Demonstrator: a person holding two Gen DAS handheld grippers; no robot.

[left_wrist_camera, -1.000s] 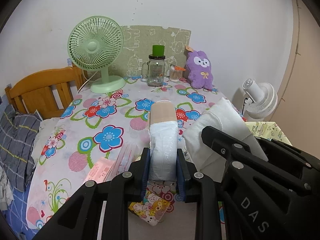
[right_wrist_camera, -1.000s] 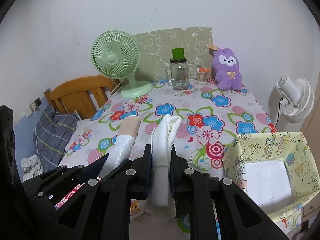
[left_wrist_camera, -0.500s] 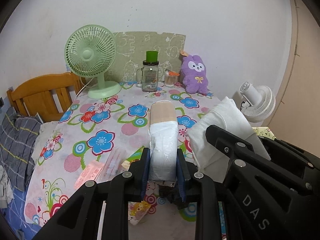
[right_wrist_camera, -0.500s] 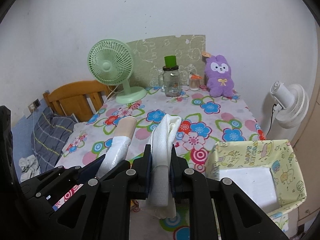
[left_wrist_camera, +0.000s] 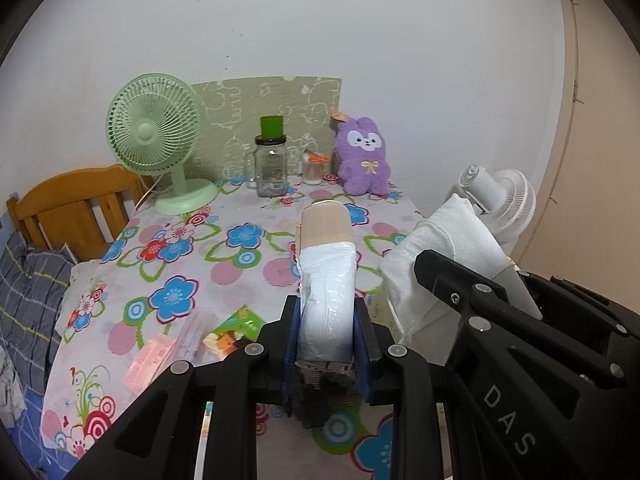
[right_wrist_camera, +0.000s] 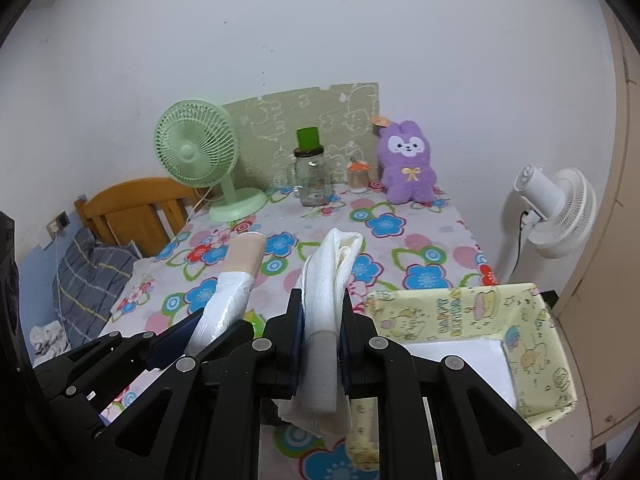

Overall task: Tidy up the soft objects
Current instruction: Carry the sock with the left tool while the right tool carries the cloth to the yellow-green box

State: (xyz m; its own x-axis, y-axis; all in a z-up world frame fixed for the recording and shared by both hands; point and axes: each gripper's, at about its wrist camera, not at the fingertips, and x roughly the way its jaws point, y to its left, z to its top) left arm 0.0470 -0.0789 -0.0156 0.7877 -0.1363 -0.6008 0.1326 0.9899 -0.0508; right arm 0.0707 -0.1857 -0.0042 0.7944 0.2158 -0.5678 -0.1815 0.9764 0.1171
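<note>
left gripper (left_wrist_camera: 326, 332) clamped on wrapped tissue pack (left_wrist_camera: 327, 280), right gripper (right_wrist_camera: 320, 340) pinching folded white towel (right_wrist_camera: 326, 296), yellow box (right_wrist_camera: 472, 320) at right

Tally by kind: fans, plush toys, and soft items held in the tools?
Fans: 2 (green fan, white fan)
Plush toys: 1 (purple plush)
Held soft items: 2 (plastic-wrapped pack in left tool, white cloth in right tool)
Total: 5

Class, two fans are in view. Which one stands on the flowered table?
The green fan: its base rests on the flowered table by the wall. The white fan stands off the table's right edge, on its own pole.
</note>
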